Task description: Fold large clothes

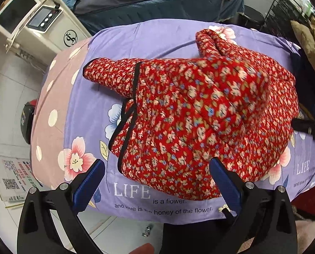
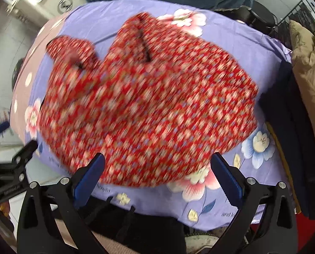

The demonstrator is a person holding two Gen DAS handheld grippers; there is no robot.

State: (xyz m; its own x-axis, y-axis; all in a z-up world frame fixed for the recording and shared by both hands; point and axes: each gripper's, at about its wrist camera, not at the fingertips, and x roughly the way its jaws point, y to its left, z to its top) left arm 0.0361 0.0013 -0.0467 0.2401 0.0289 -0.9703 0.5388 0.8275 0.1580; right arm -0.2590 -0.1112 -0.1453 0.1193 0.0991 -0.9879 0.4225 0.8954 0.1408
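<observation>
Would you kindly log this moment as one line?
left gripper: open, empty | right gripper: open, empty | red floral jacket: partly folded on purple sheet

The left gripper [image 1: 157, 177] has its jaws spread wide, its blue pads [image 1: 89, 183] facing each other across an empty gap. The right gripper [image 2: 157, 177] is likewise spread wide with nothing between its fingers [image 2: 227, 180]. Each gripper's tip shows at the edge of the other's view.
</observation>
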